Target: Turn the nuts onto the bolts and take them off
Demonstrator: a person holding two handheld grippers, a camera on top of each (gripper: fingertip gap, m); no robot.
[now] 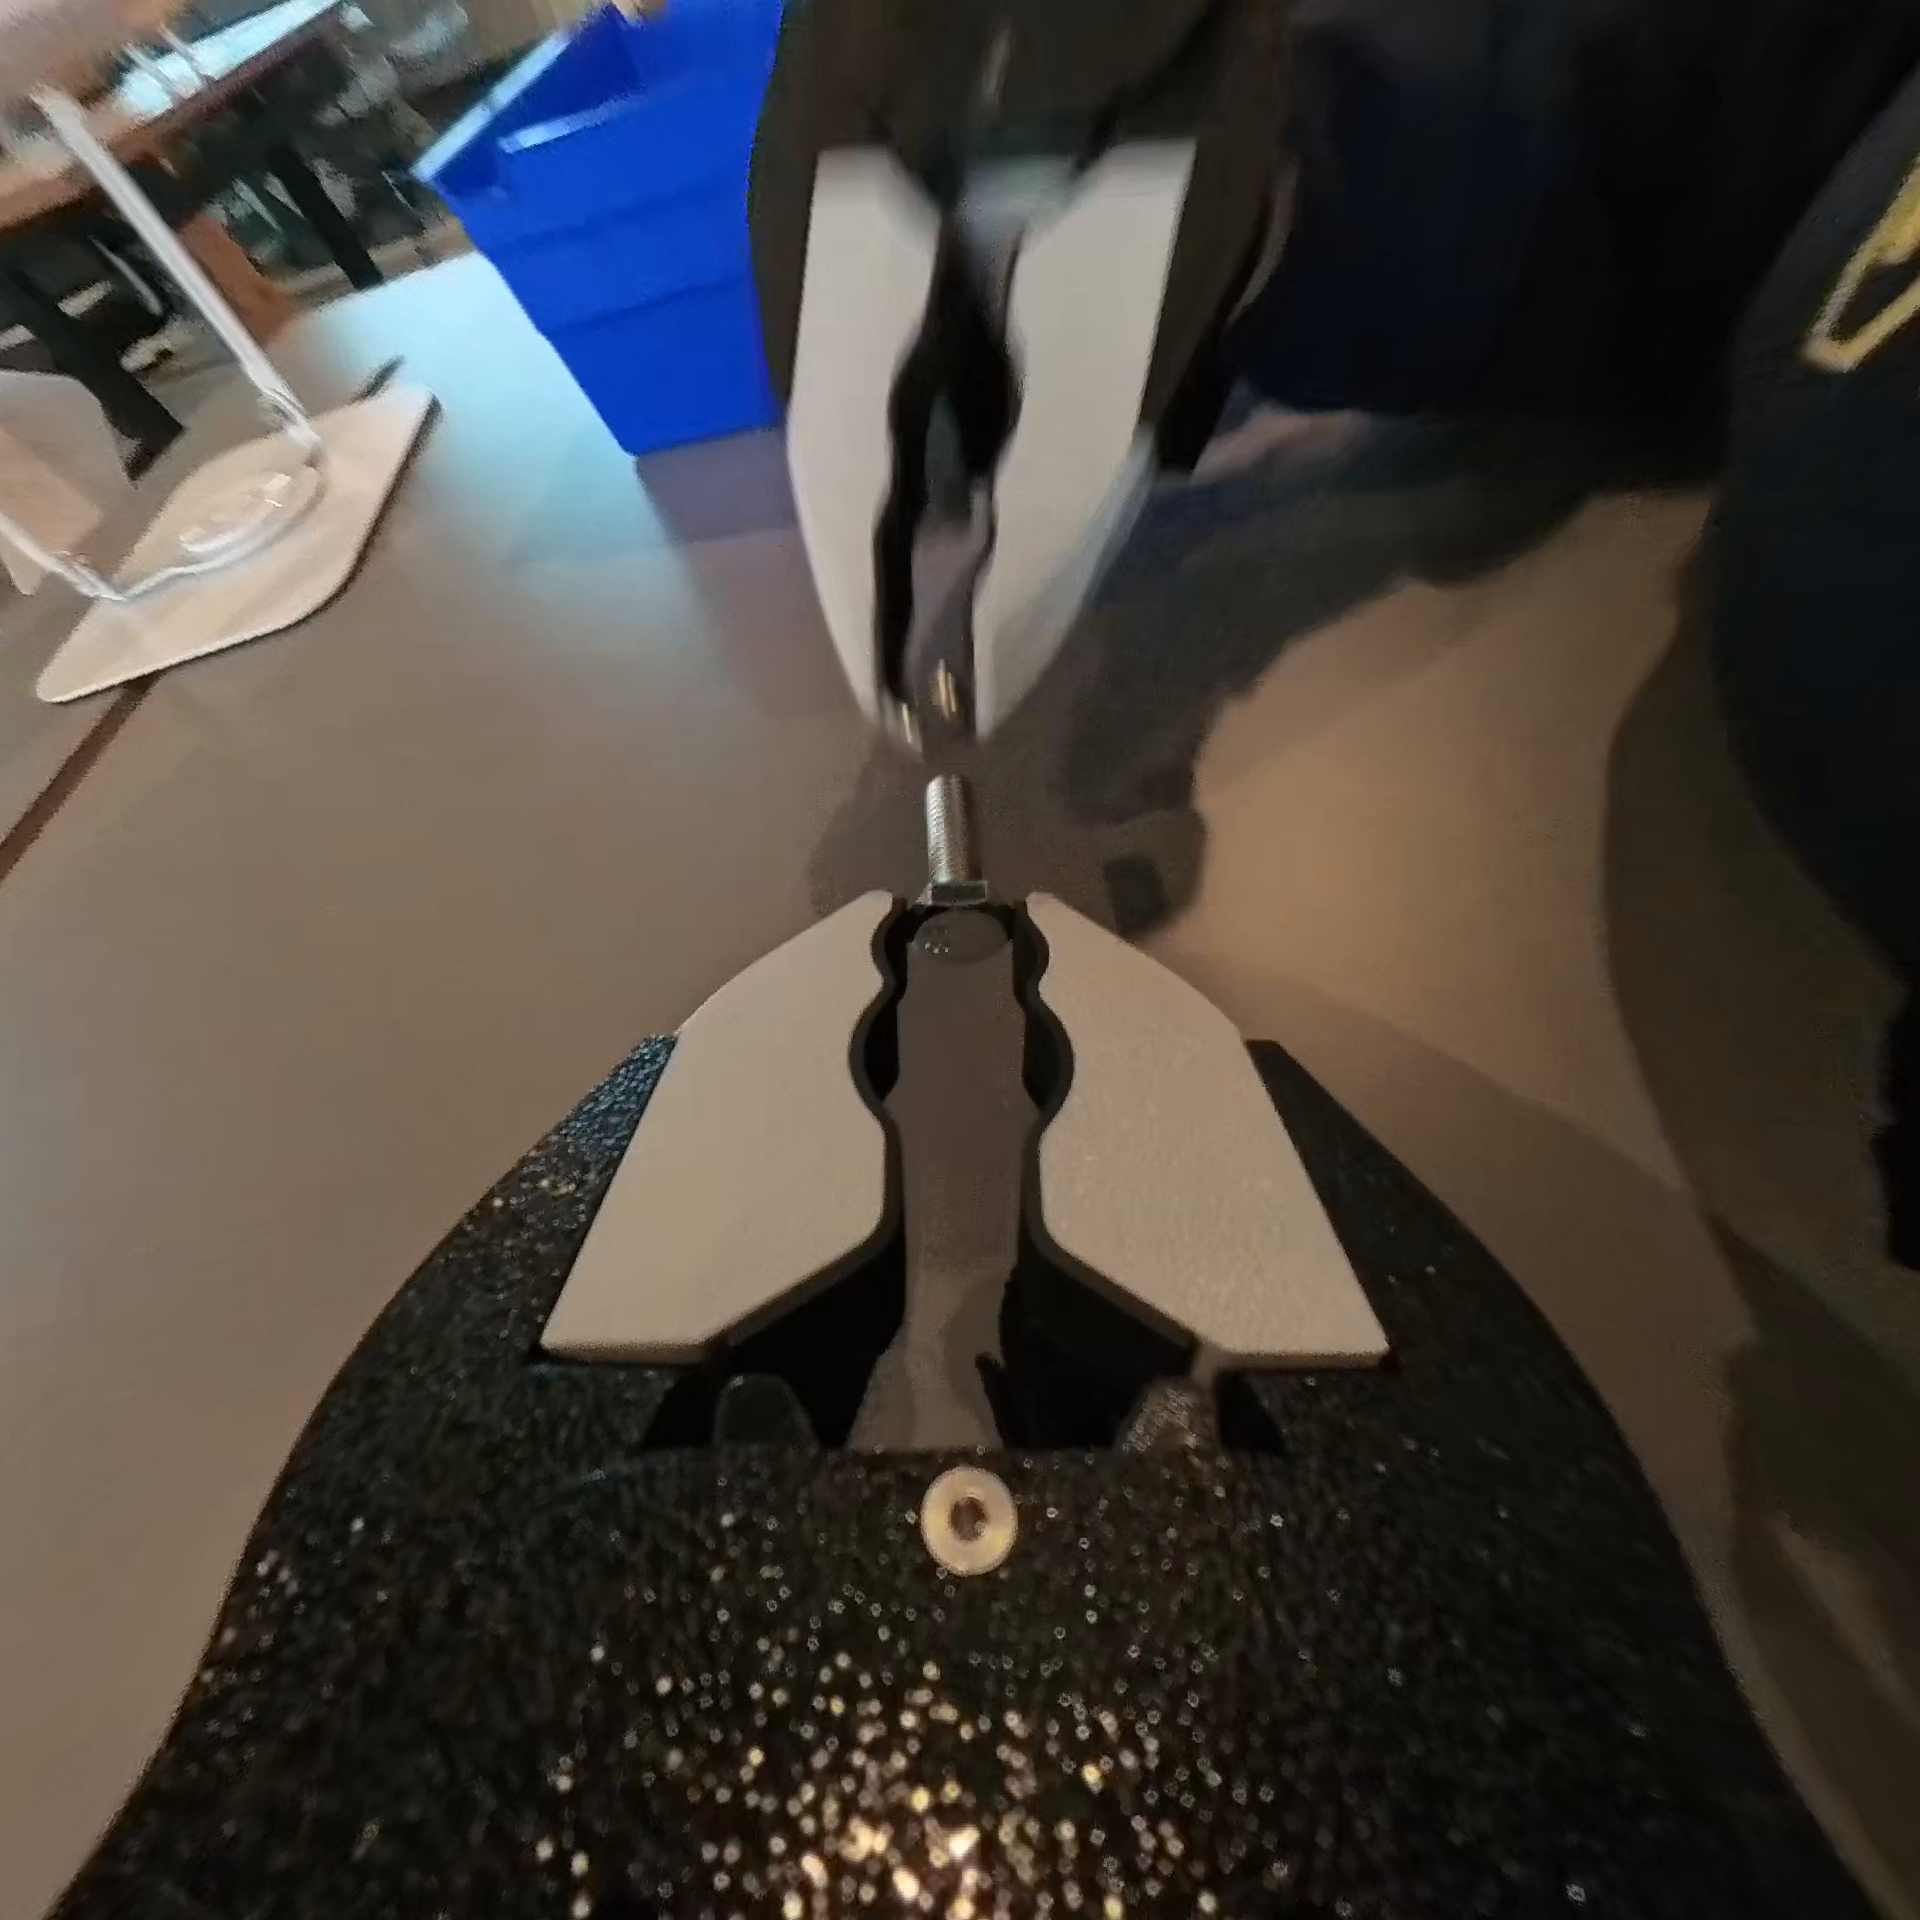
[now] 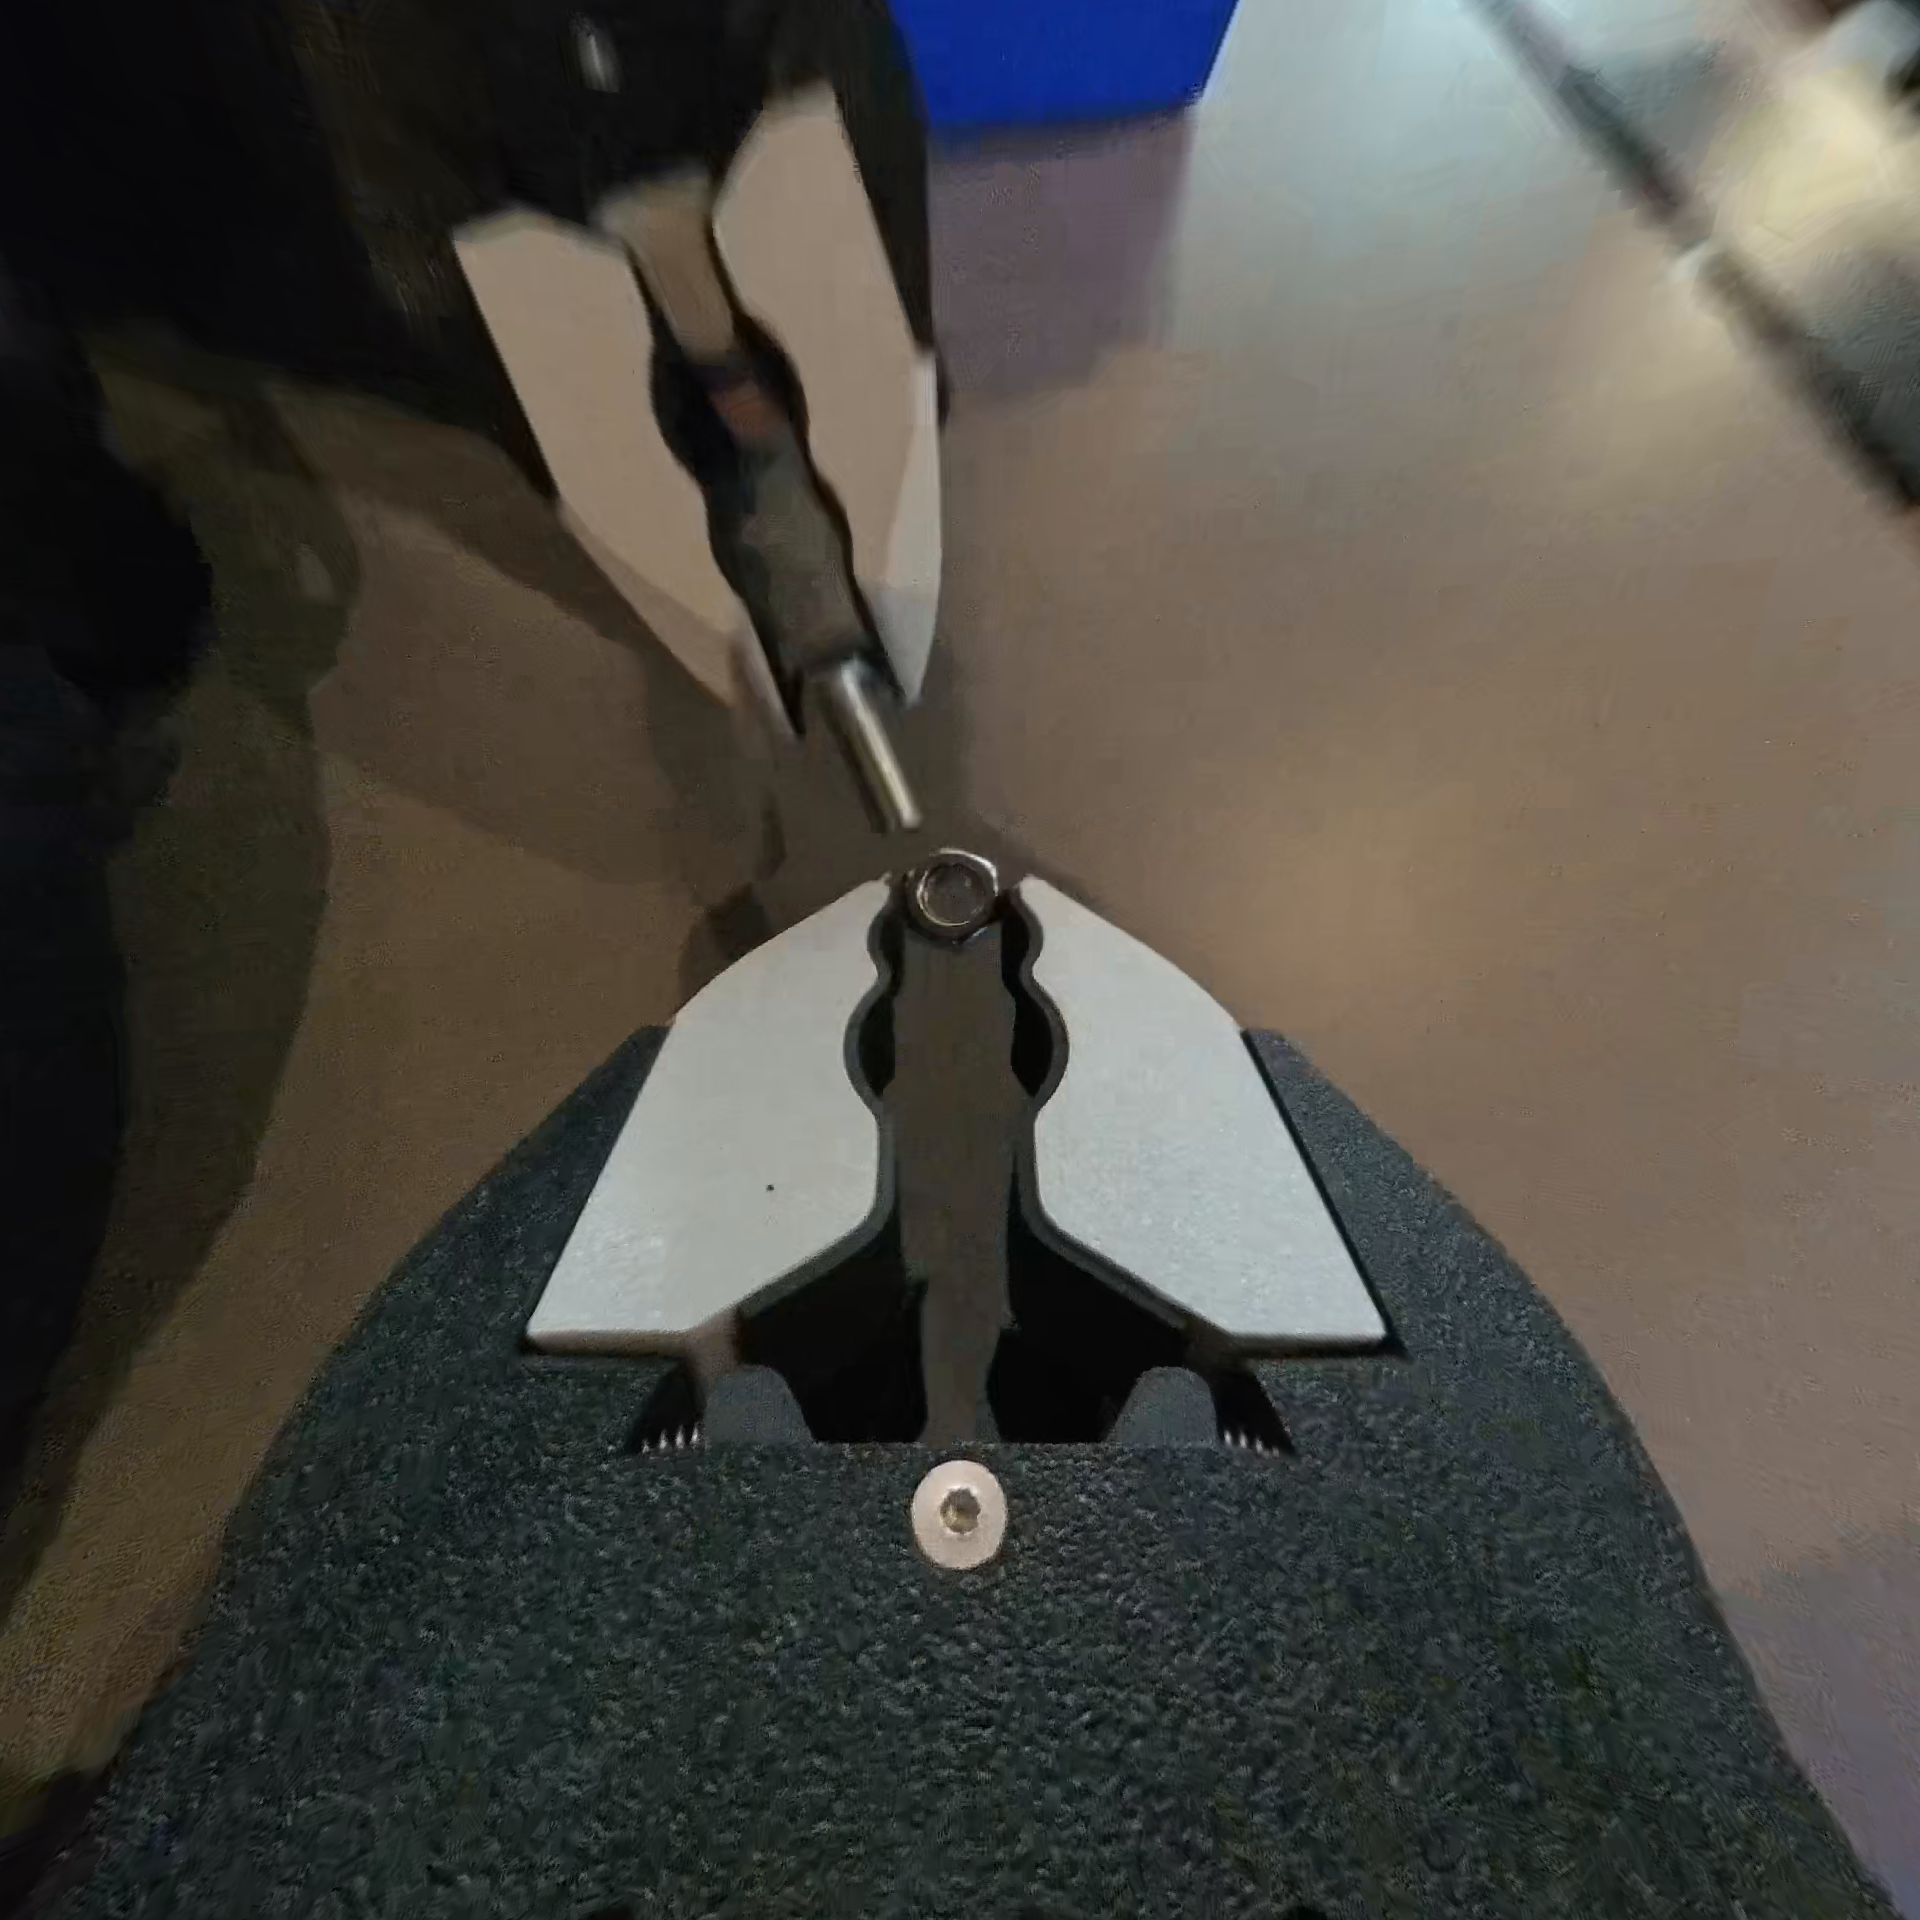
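In the left wrist view, a clear stand point(image 1: 223, 416) on a white base occupies the upper left of the frame, with a blue bin point(image 1: 623, 239) to its right, both on the grey-brown table point(image 1: 416, 883). At centre frame, the left gripper point(image 1: 961, 914) is closed narrowly on the hexagonal head of a bolt point(image 1: 948, 831). The bolt is silver; its threaded shank points away from the camera and is bare along its visible length. Just beyond the shank tip, apart from it, the right gripper point(image 1: 940, 707) appears blurred, its white fingers pinching a shiny metal part.

In the right wrist view, the left gripper point(image 2: 831, 686) enters from the upper left, the bolt point(image 2: 862, 753) projecting from its tips as a smooth blur. At centre frame, the right gripper point(image 2: 951, 896) clamps a nut point(image 2: 948, 896): a silver ring, bore facing the camera. The bolt tip lies just beside the nut, not inside it.
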